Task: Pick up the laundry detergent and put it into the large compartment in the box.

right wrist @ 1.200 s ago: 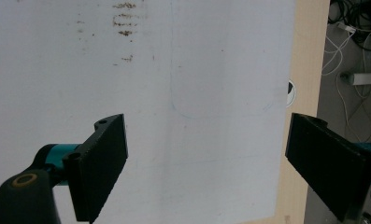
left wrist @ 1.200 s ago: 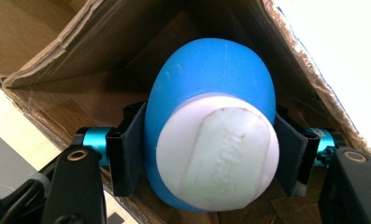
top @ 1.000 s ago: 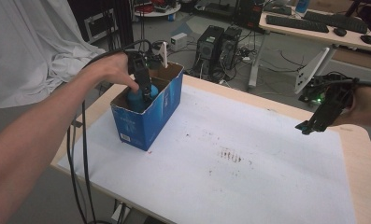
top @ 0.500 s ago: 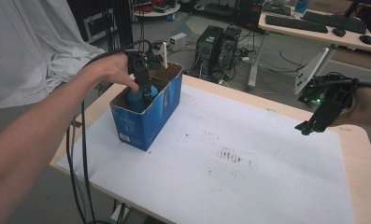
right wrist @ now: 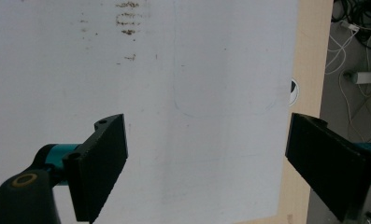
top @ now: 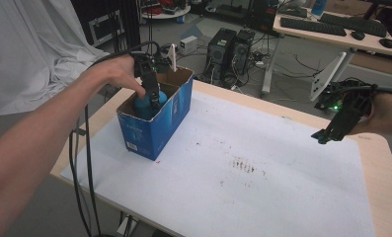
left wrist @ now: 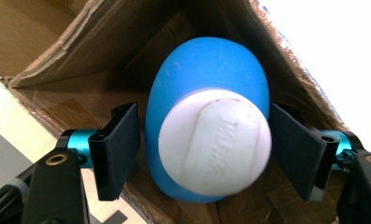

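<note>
The left tool points down into the blue cardboard box, which stands on the white sheet covering the desk. Its jaws have just been opening and now stand apart on either side of the blue bottle. In the left gripper view, a narrow gap separates each pad from the bottle body, so neither pad presses on it. The bottle stands inside the box, directly between the jaws, with its white cap facing the tool and its blue body extending away from it toward the box floor. Brown cardboard walls rise beyond and beside the bottle. In the high view, the bottle's blue top shows just below the jaw tips, inside the near end of the box.

The right tool hangs above the right edge of the desk, well apart from the box, tilted down toward the sheet. Its jaws stand wide with nothing between them. In the right gripper view, the stained white sheet lies beyond the jaws, and the bare desk edge runs behind the right-hand jaw.
</note>
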A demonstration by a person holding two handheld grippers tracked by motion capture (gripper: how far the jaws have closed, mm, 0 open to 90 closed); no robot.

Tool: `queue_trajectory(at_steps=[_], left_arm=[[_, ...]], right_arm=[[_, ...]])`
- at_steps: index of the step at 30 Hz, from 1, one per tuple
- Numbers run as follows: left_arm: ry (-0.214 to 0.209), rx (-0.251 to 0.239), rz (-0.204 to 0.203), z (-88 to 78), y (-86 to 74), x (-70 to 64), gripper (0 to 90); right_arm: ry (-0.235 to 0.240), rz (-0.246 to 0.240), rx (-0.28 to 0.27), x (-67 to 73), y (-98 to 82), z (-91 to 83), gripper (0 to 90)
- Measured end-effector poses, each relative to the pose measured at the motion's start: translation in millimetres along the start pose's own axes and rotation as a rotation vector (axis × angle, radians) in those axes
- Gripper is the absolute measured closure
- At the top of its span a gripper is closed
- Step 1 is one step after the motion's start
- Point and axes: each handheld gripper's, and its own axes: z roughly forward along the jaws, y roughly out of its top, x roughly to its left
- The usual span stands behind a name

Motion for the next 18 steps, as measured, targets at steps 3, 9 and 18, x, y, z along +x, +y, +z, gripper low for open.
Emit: queue_trajectory(at_steps=[3, 9, 18], left_arm=[[0.005, -0.007, 0.005, -4.5, 1.0, -2.0, 24.3], [0.016, -0.014, 0.026, -15.4, 3.0, -3.8, 23.0], [0.004, -0.076, 0.062, -37.7, 8.5, -11.9, 23.0]], right_arm=[[0.002, 0.0, 0.001, 0.1, -0.1, 0.0, 12.1], [0.002, 0.002, -0.002, 0.8, 0.2, -0.5, 12.2], [0.0, 0.005, -0.003, 1.2, 0.1, -1.7, 12.1]])
